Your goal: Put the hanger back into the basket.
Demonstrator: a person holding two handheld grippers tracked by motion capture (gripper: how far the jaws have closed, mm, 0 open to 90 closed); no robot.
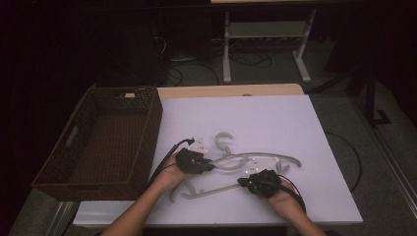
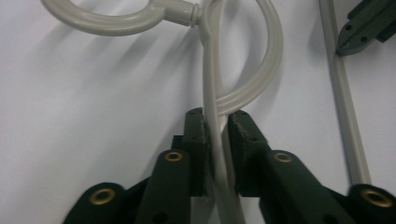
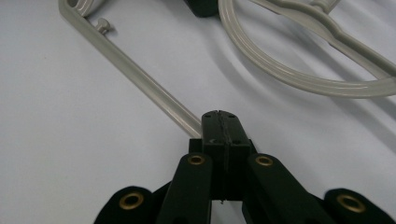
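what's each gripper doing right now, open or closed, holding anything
Left gripper: closed on the upper arm of the hanger.
Right gripper: closed, fingers pinched together on the hanger's lower bar.

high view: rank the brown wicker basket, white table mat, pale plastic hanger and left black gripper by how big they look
1. White table mat, largest.
2. Brown wicker basket.
3. Pale plastic hanger.
4. Left black gripper, smallest; it is shut on the hanger.
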